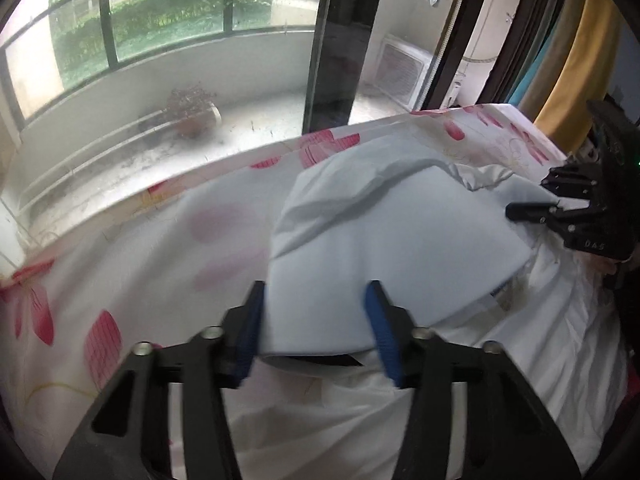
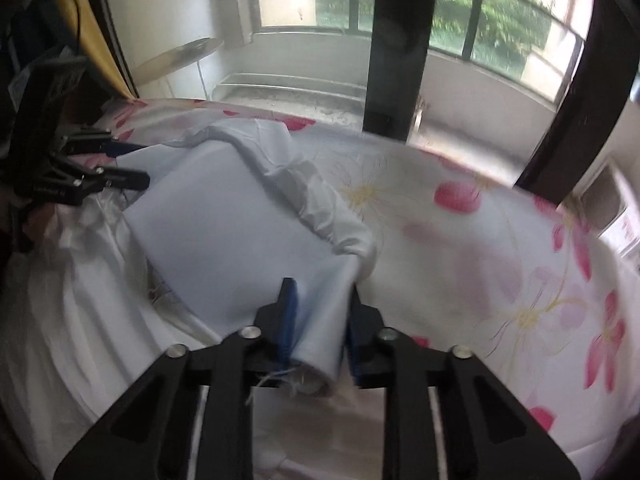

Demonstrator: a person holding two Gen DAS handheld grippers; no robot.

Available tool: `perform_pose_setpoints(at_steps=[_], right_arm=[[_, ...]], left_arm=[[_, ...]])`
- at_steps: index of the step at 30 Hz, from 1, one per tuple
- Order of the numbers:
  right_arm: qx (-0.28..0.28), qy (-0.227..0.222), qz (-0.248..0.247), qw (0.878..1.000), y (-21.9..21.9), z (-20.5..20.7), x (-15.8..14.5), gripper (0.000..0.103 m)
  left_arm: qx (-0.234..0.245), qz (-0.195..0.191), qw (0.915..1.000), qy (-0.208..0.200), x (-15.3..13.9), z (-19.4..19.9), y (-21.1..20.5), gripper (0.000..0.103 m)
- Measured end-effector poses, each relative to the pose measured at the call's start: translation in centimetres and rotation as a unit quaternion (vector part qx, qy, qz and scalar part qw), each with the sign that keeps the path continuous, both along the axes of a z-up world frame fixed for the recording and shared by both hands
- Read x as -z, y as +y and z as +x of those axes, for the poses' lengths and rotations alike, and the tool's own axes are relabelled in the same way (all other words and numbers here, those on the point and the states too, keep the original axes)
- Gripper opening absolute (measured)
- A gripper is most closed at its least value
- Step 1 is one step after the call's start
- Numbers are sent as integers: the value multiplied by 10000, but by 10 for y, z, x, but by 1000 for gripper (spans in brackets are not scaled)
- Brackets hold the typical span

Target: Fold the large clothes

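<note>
A pale blue-white garment (image 1: 392,220) lies folded in a flat slab on the flowered bed sheet (image 1: 120,248). My left gripper (image 1: 316,320) has the slab's near left corner between its blue pads, which press on the cloth from both sides. In the right wrist view my right gripper (image 2: 320,316) is shut on the near right corner of the garment (image 2: 224,220), bunched between its pads. A gathered sleeve or hem (image 2: 320,204) runs along the garment's far right side. Each gripper shows in the other's view: the right gripper (image 1: 528,198) and the left gripper (image 2: 142,164), both at the cloth's edge.
Rumpled white cloth (image 1: 540,320) lies under and in front of the garment. The bed sheet (image 2: 460,220) stretches toward a glass balcony door with a dark frame (image 1: 340,40). Hanging curtains and fabric (image 1: 572,60) stand at one end of the bed.
</note>
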State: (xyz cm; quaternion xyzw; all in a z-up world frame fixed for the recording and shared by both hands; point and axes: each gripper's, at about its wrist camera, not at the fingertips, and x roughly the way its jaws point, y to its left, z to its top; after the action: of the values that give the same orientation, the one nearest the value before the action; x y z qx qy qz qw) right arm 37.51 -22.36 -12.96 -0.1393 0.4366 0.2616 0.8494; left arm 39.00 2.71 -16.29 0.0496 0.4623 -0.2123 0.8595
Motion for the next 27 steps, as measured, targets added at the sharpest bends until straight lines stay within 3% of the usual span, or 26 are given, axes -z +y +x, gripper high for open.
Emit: perform_pose_setpoints(at_steps=[1,4,9,13,17,19,24,27], right_arm=[[11,-145,-75,9999,1,0,-3,14],[109,-816,-401,9958,3,-2,-17,12],[-69,-1726,-963,9802,16,-23,-23,12],[-311,-2044,-1250,9704,21,-44,-9,18],[-375,-1782,-983,9784,14,-53,-11,34],[-331,-1631,-683,9837,6,-55,-19,48],[-209,-1428,188,9894,-14,-59,-37,48],[-253,-1326,295,9904,-18,-64,-39,48]], left_arm=[[-5,31,10000,-85,-3,0,1,28],[-128,-21,9995,-275,-13,-3,8,18],[-311,-86,9961,-824,-27,-26,14,15],[-341,39,9938,-1059,-22,-46,11,15],[-411,11,9914,-1241,-26,-60,15,15],[-382,-125,9904,-1324,-31,-67,18,15],[-343,-247,9879,-1491,-42,-81,22,15],[-263,-248,9874,-1542,-44,-91,21,15]])
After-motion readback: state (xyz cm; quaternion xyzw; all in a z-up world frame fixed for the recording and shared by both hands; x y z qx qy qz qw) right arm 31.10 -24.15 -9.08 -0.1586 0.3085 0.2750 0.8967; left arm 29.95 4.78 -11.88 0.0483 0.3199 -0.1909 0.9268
